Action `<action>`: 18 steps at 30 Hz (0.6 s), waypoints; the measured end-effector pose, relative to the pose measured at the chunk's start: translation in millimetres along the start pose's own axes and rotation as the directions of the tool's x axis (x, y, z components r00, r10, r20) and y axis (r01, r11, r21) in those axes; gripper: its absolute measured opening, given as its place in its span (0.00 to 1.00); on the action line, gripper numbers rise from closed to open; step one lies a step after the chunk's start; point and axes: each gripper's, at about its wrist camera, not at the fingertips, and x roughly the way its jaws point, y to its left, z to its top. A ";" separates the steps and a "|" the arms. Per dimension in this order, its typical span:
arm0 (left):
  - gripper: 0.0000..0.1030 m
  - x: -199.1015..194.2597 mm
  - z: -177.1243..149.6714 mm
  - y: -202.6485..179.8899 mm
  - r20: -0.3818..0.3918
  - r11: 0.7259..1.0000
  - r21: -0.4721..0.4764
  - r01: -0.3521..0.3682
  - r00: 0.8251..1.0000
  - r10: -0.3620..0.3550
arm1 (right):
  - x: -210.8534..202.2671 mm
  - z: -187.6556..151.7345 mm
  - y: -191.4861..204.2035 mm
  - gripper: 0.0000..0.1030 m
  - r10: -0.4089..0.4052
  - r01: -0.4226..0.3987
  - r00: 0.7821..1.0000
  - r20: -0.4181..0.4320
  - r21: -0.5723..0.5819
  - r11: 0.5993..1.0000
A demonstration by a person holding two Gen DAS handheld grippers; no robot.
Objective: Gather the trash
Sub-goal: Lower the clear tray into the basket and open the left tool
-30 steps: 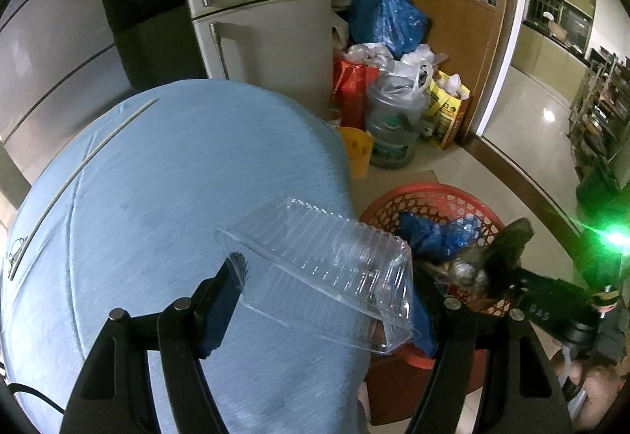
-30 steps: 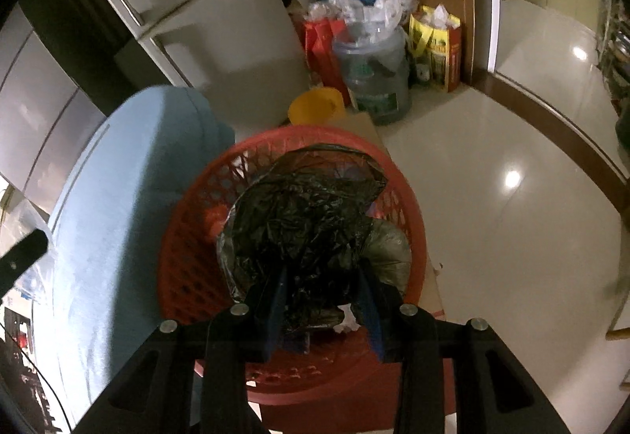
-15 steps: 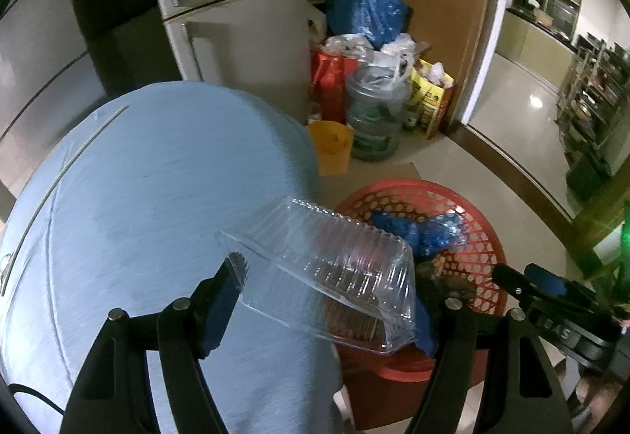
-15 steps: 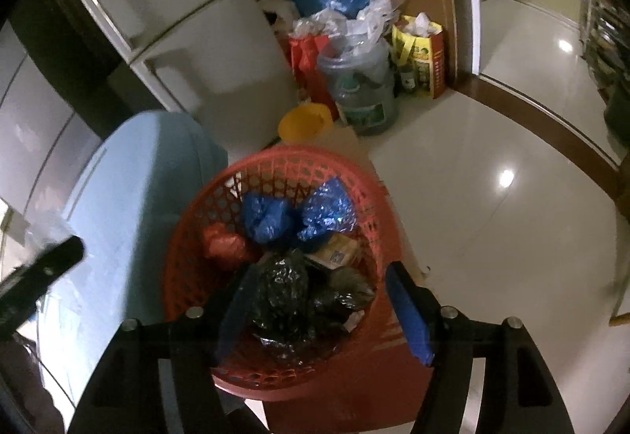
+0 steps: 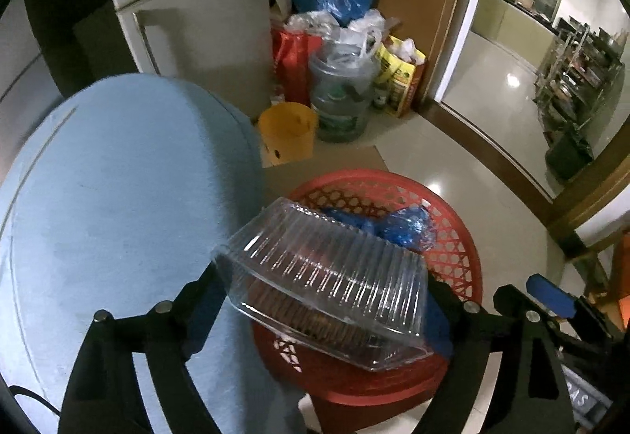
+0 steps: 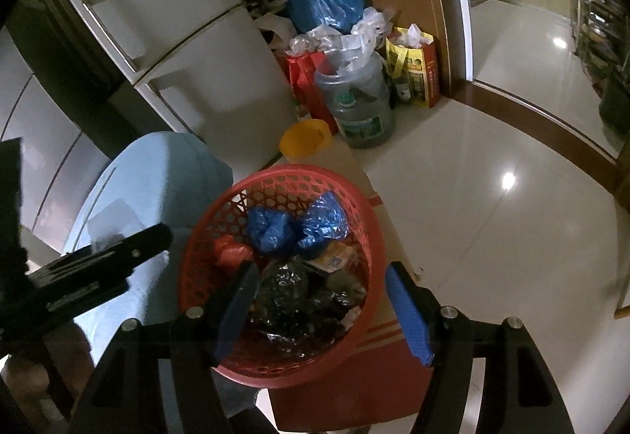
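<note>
My left gripper is shut on a clear ribbed plastic food container and holds it over the near edge of the red mesh trash basket. The basket holds blue bags, a red wrapper and a crumpled black plastic bag. My right gripper is open and empty above the basket's near side, with the black bag lying below it. The left gripper's body shows at the left of the right wrist view.
A round table with a light blue cover is left of the basket. Behind stand a fridge, a yellow bucket, a water jug and several bags. A cardboard box is under the basket. Tiled floor lies right.
My right gripper opened and dropped the black bag into the basket, then pulled back. My left gripper carried the clear container right, from over the table to over the basket's edge.
</note>
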 end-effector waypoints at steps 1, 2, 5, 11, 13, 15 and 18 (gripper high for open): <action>0.86 1.8 0.6 -0.4 -0.014 1.000 0.003 0.003 1.000 -0.003 | -1.1 0.1 0.7 0.69 0.000 0.000 1.000 0.002 -0.001 1.000; 0.86 2.2 -0.1 -0.4 -0.019 1.000 0.006 0.003 1.000 -0.003 | -2.3 0.3 1.7 0.69 -0.001 0.001 1.000 0.004 -0.004 1.000; 0.86 -4.0 -3.3 5.3 -0.008 1.000 0.009 -0.002 1.000 0.002 | -4.4 -0.2 4.3 0.69 -0.005 0.005 1.000 0.007 -0.007 1.000; 0.86 -26.9 -7.8 37.8 0.045 0.997 -0.074 0.029 0.999 -0.025 | -7.3 -2.0 15.0 0.69 0.002 -0.001 1.000 0.006 -0.026 1.000; 0.86 -39.9 -8.5 59.7 0.085 0.989 -0.138 0.054 0.995 -0.042 | -7.4 -2.6 18.7 0.69 0.013 -0.013 1.000 0.002 -0.026 1.000; 0.87 -50.9 -9.3 79.9 0.120 0.979 -0.192 0.061 0.992 -0.038 | -7.3 -4.6 23.0 0.69 0.018 -0.018 1.000 0.000 -0.027 0.999; 0.87 -61.9 -11.2 107.7 0.150 0.961 -0.267 0.067 0.988 -0.027 | -9.0 -8.4 29.9 0.69 0.024 -0.024 1.000 0.002 -0.037 0.999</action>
